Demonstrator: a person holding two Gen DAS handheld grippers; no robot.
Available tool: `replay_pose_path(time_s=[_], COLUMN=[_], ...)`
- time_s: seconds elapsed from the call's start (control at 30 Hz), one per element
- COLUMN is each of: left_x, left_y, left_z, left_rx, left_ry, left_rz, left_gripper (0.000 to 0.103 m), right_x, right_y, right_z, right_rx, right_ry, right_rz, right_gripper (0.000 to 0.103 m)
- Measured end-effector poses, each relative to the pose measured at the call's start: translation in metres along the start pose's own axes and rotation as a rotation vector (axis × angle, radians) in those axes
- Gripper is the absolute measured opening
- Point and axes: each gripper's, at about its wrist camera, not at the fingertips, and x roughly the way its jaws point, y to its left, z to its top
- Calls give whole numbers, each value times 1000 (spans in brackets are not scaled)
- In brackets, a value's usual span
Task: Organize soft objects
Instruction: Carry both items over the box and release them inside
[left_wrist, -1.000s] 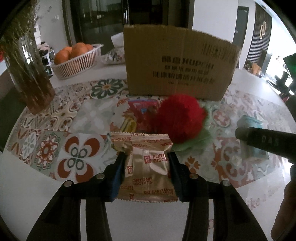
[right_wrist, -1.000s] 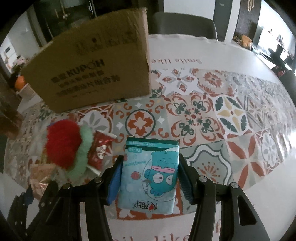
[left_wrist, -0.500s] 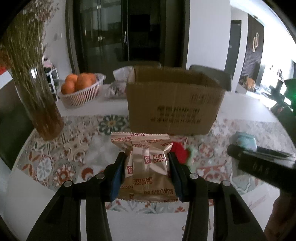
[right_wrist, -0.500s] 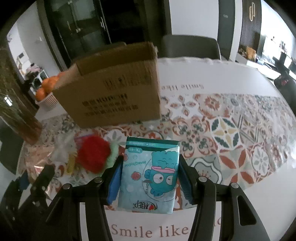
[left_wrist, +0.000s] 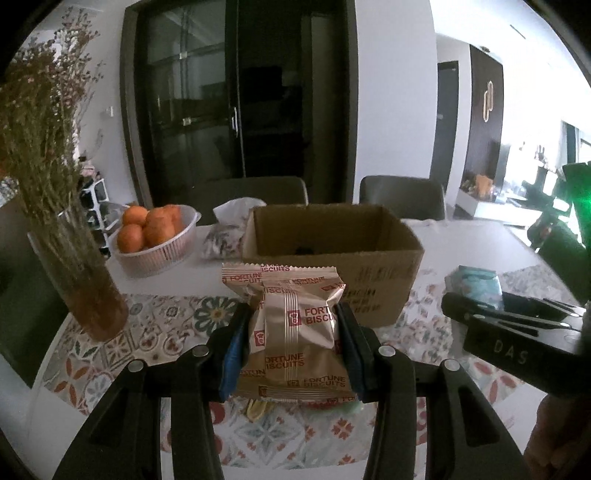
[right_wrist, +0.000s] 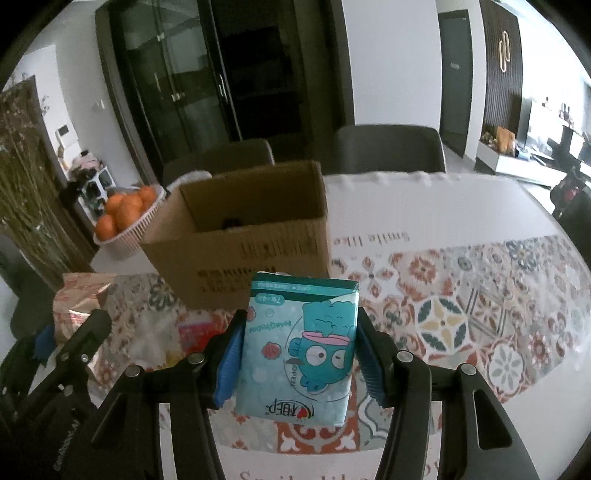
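In the left wrist view, the left gripper (left_wrist: 293, 341) clamps a gold biscuit packet (left_wrist: 295, 332) between its blue-padded fingers (left_wrist: 232, 354); the packet stands upright at lower centre, its top edge poking above the fingertips and its lower edge down between the finger bases. Beyond it, at mid-frame, sits an open cardboard box (left_wrist: 332, 254) on the patterned tablecloth (left_wrist: 147, 332). A basket of oranges (left_wrist: 151, 236) lies to the upper left of the box, with a vase of dried stems (left_wrist: 70, 236) at the left edge.

In the right wrist view, the right gripper (right_wrist: 297, 350) pinches a teal tissue pack (right_wrist: 299, 350) between its pads (right_wrist: 229, 362) at lower centre, squarely between both fingers. The box stands just above it in the frame, and the left gripper shows at lower left.
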Motion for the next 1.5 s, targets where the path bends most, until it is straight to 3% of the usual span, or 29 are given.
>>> replay_pose_path(time_s=[0.37,0.87,1.2,1.5], left_x=[-1,15,50,92], left_y=[-1,2,8,8], left_z=[36,82,108,131], left_rx=[36,52,73,95], left_ry=[-93,-154,-111,-2], left_rz=[6,-11,-39,-95], left_gripper=[46,46,46,46], right_x=[-10,1,19,45], right_y=[3,11,19,26], right_z=[38,89,119,144], right_rx=[-7,-10,-34,-73], right_ry=[-91,-127,-143,-74], right_rz=[42,98,102,120], right_gripper=[56,54,54,54])
